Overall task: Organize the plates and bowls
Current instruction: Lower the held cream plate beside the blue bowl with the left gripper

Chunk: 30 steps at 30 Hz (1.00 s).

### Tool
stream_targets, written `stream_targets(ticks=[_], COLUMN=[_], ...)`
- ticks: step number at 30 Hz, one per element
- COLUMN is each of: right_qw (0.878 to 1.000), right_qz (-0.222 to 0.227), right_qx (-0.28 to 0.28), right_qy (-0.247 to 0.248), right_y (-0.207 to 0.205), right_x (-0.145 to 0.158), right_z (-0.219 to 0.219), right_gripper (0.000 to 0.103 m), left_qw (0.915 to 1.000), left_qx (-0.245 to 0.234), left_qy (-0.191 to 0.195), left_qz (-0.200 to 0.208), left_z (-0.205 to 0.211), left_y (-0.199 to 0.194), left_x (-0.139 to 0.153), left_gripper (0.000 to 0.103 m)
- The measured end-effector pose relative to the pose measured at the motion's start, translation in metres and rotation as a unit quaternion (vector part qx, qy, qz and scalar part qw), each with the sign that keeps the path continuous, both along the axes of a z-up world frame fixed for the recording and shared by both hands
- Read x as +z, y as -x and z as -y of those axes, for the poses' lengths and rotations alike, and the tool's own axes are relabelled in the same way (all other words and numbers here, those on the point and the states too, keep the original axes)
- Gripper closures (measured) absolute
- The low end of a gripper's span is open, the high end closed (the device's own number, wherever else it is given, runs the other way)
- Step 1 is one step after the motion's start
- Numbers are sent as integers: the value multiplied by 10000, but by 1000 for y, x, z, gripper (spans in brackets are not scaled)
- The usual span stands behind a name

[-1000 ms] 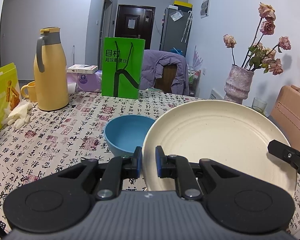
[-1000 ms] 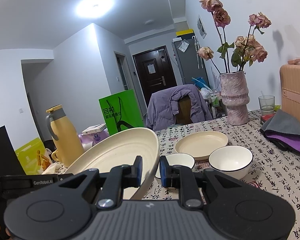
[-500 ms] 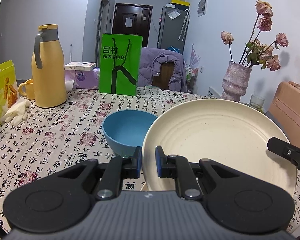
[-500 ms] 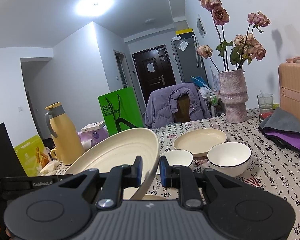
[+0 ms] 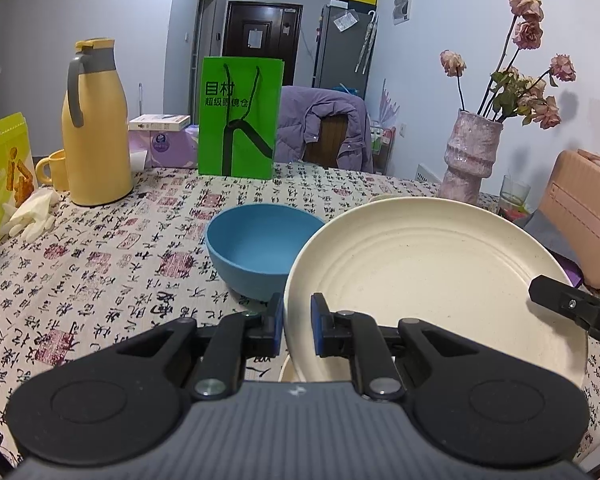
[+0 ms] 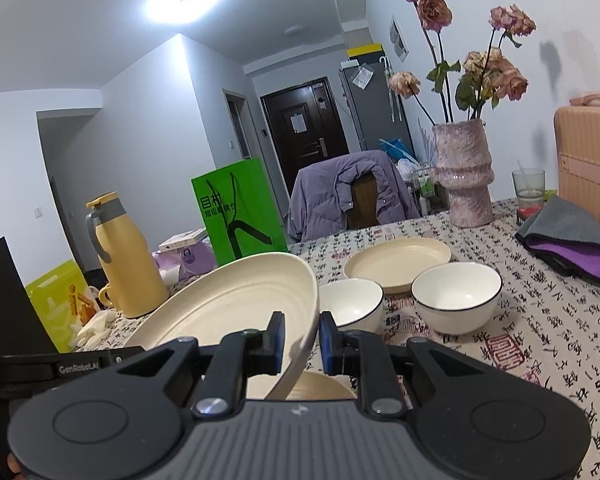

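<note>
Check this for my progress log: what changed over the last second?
The cream plate, clamped by left gripper and right gripper, shifted slightly: the table scene drifted upward in both views, and another cream dish came into view beneath it. Grips, blue bowl and white bowls unchanged.

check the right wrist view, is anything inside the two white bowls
No, both white bowls show bare insides, standing on the tablecloth.

You see white walls (image 6: pixel 148 128), a dark door (image 5: pixel 262 46) far back, a grey fridge (image 5: pixel 342 46), a chair (image 6: pixel 360 204) with a purple coat, and a bright ceiling light (image 6: pixel 176 4).
</note>
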State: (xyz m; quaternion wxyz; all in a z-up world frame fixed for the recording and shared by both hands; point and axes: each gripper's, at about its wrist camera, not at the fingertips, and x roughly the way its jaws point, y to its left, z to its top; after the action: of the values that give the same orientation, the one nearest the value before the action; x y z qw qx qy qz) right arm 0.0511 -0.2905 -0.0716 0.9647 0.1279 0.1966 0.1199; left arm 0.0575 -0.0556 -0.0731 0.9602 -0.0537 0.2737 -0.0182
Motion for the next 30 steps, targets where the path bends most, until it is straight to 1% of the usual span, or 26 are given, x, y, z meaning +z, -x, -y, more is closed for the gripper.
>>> stream_targets(ticks=[11,30], right_qw=[9999,9988], right_qz=[-135,-489], right_qx=[13,28], right_qy=[9,28], right_y=[-1,-8], right_x=[-10,-35], right_z=[0,1], right_gripper=[85,85], left_qw=[9999,9992], left_qx=[-29,-59], left_qy=[27,-55], left_qz=[-139,-404], left_z=[-1,2], left_y=[0,-5], left_x=[-11,-32], left_gripper=[89,90])
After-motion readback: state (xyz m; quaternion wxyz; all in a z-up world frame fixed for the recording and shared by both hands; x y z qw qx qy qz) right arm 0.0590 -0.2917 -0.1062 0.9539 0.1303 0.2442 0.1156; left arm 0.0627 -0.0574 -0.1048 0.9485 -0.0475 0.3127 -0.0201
